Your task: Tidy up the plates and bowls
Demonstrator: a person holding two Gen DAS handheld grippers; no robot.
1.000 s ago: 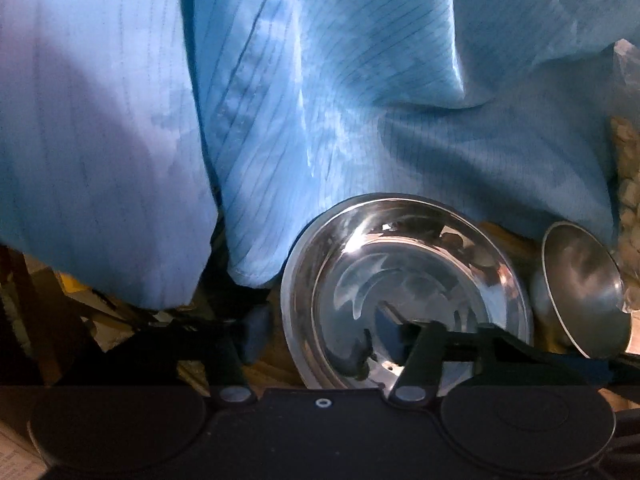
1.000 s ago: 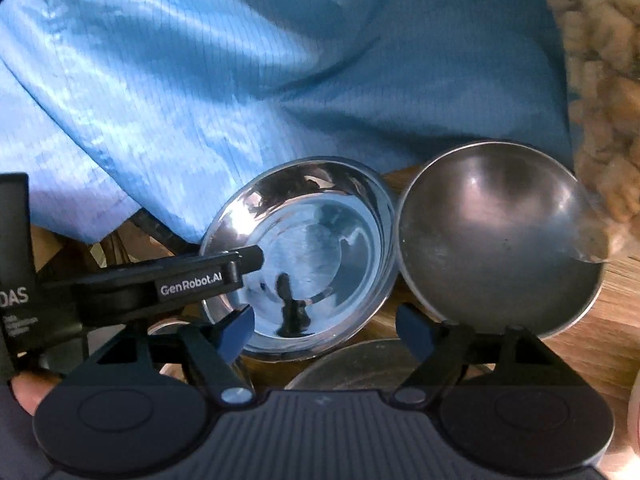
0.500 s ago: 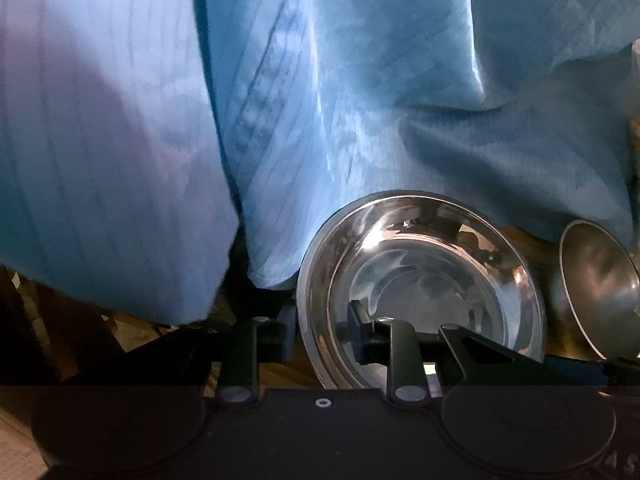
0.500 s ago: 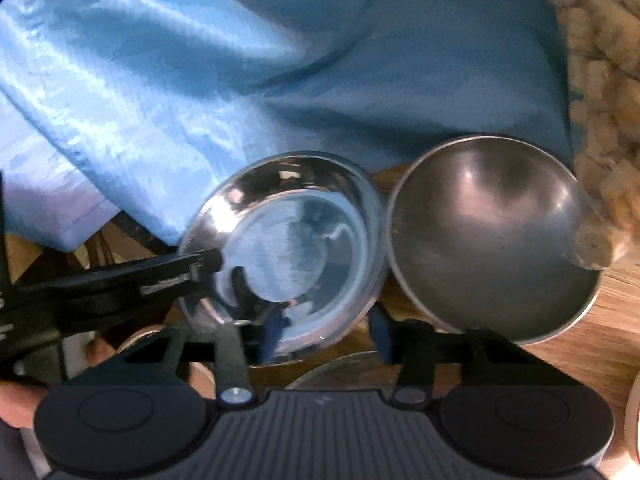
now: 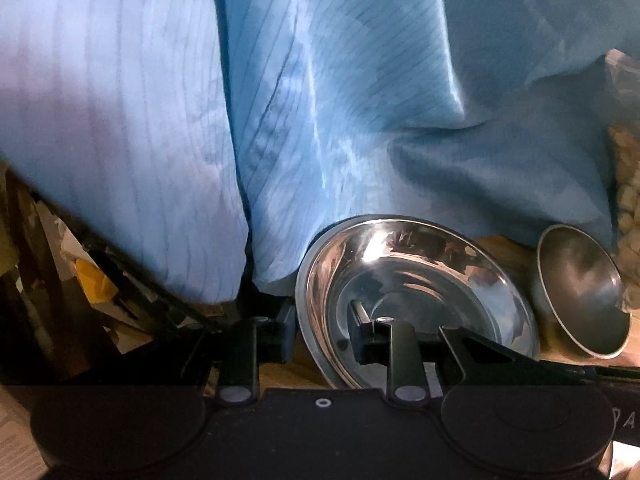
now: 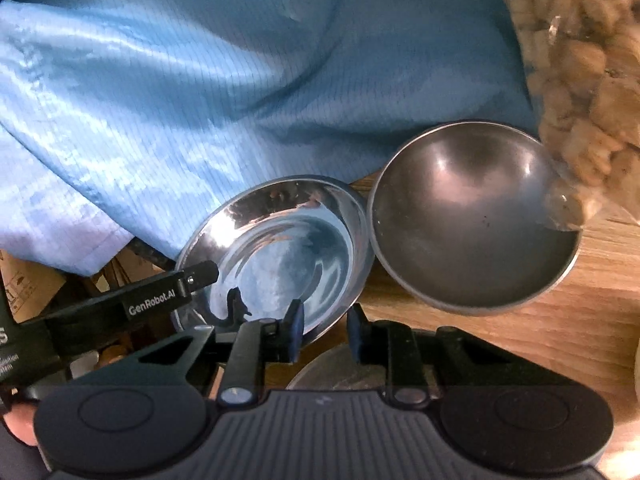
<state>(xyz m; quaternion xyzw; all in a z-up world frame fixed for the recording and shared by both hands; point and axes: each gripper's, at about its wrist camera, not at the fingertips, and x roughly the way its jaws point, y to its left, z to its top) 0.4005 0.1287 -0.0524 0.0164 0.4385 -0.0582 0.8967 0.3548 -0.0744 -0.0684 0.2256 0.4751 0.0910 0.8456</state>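
Note:
A shiny steel plate (image 5: 420, 280) is held tilted over the wooden table. My left gripper (image 5: 322, 334) straddles its near-left rim, one finger outside and one inside, jaws closed onto it. In the right wrist view the same plate (image 6: 280, 248) shows, with my left gripper's finger (image 6: 176, 294) on its left edge. My right gripper (image 6: 322, 338) sits at the plate's near-right rim with jaws narrowed; whether the pads touch the rim is unclear. A dull steel bowl (image 6: 476, 220) stands to the right, also seen in the left wrist view (image 5: 580, 292).
A blue garment (image 6: 220, 80) hangs behind the plate and fills the background. A clear bag of tan chunks (image 6: 580, 60) leans on the bowl's right side. Another grey dish (image 6: 340, 372) lies under my right gripper. Cardboard clutter (image 5: 80, 280) lies lower left.
Both grippers have narrowed their jaws from wide open. The left closed onto the plate's near-left rim; the right closed in at its near-right rim. The plate shifted slightly.

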